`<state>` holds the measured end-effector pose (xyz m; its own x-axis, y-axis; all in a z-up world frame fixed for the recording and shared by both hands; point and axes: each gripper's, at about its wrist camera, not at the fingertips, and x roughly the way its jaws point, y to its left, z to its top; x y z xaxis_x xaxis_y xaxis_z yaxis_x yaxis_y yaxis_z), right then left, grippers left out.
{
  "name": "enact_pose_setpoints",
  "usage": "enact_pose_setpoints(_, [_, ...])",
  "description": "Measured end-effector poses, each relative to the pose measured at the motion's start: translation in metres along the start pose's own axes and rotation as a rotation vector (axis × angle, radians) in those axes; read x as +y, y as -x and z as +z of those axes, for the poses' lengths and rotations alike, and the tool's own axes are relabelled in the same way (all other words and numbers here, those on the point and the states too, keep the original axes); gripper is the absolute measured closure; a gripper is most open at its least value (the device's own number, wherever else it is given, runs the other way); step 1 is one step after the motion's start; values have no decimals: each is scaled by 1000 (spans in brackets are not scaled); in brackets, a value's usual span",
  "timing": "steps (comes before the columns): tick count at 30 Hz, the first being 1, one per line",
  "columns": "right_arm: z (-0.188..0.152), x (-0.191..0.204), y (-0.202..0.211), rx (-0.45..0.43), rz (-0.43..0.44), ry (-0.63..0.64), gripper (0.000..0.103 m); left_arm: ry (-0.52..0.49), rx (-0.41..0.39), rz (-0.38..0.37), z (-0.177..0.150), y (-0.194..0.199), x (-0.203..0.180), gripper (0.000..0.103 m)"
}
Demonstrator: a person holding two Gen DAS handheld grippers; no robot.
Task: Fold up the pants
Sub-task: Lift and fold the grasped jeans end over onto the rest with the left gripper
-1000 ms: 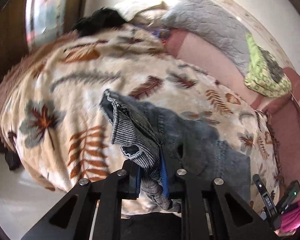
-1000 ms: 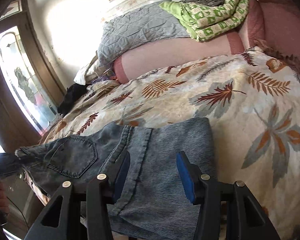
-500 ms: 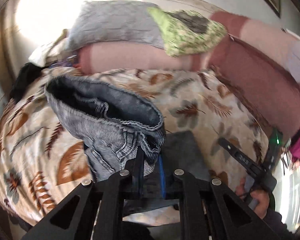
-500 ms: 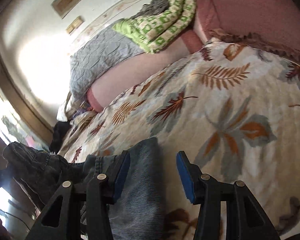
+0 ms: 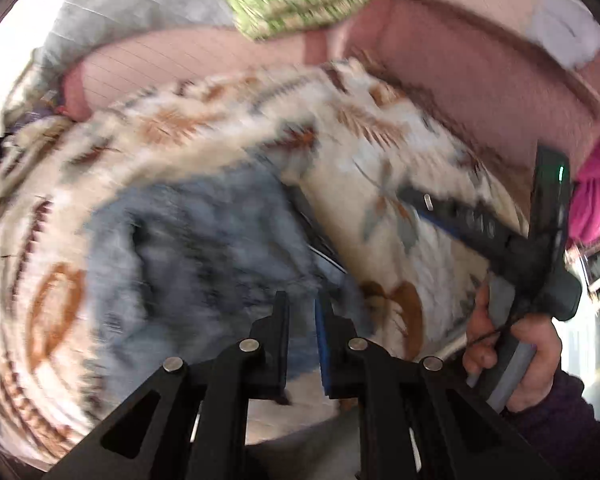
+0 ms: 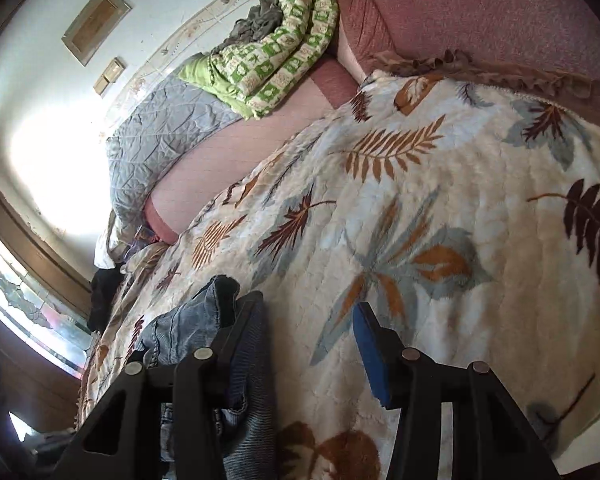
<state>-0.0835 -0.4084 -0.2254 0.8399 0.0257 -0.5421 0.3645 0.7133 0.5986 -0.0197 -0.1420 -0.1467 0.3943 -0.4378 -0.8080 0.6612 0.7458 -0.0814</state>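
The denim pants (image 5: 204,248) lie bunched and blurred on the leaf-print blanket (image 5: 380,168). My left gripper (image 5: 302,308) is shut on a fold of them, with blue cloth showing between its narrow jaws. In the right wrist view, the pants (image 6: 204,320) lie heaped at the lower left, beside and behind my left finger. My right gripper (image 6: 308,312) stands open over bare blanket (image 6: 420,200) with nothing between its pads. In the left wrist view, a hand (image 5: 516,360) holds that gripper at the right edge.
A pink sofa back (image 6: 480,12) runs along the far side, with a green patterned quilt (image 6: 276,64) and a grey quilted cover (image 6: 160,136) on it. A dark garment (image 6: 104,292) lies near the window at the left. The blanket's front edge drops off below.
My left gripper has swung to the right with the pants' end, laying it over the rest. My right gripper has slid off the denim onto bare blanket and rolled.
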Motion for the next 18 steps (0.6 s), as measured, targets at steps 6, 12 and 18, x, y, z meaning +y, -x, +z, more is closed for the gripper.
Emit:
enact_pose_setpoints(6, [-11, 32, -18, 101, 144, 82, 45, 117, -23, 178, -1, 15, 73, 81])
enact_pose_setpoints(12, [-22, 63, -51, 206, 193, 149, 43, 250, 72, 262, -27, -8, 132, 81])
enact_pose_setpoints(18, [-33, 73, -88, 282, 113, 180, 42, 257, 103, 267, -37, -24, 145, 81])
